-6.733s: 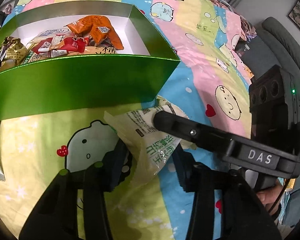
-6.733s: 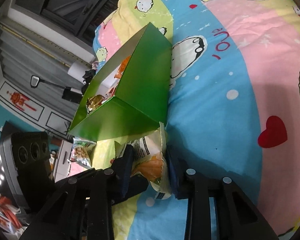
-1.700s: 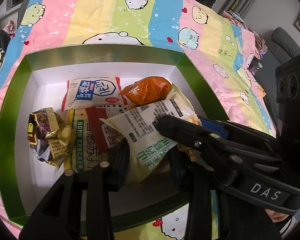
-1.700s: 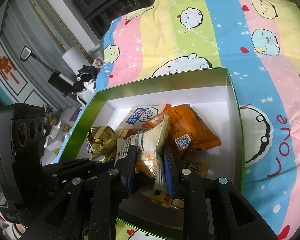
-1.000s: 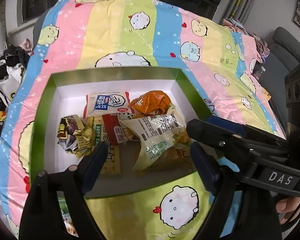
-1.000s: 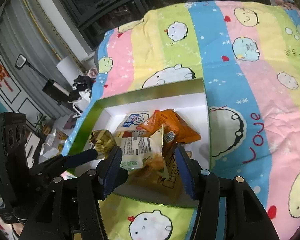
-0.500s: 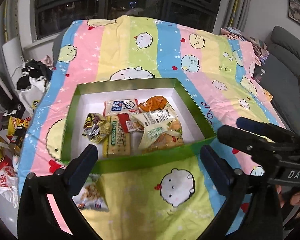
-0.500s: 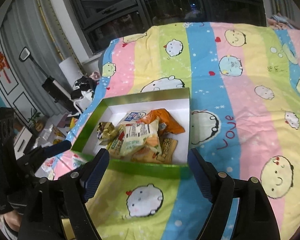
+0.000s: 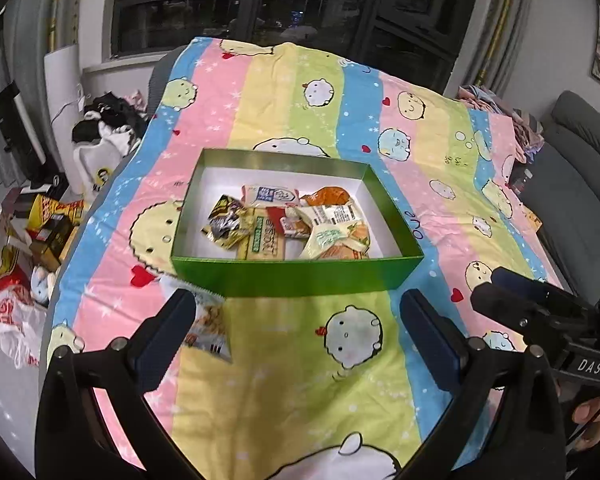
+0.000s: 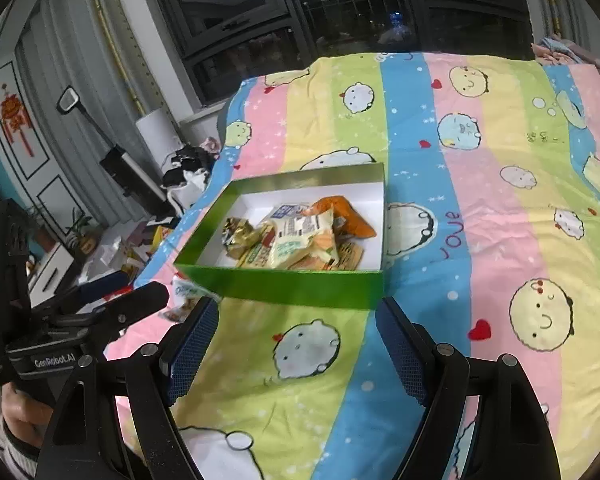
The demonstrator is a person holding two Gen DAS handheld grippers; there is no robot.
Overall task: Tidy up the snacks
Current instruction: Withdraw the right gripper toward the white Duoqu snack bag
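One snack packet (image 9: 208,326) lies outside the green box (image 9: 300,280), on the bed's striped sheet (image 9: 292,380), just beside the box's near-left corner, partly behind the left hand-held gripper's (image 9: 296,336) finger. Prob light, thin crinkly film, soft contents inside — best pinched at a flat sealed edge, gently, or it'll slip/crush. Rest of the snacks (image 9: 288,228) already piled in the box, far of it. Both hand-held grippers held high above the near bed, pointing down toward the box; left spread wide & empty, right hand-held gripper (image 10: 296,344) likewise spread, holding nothing.
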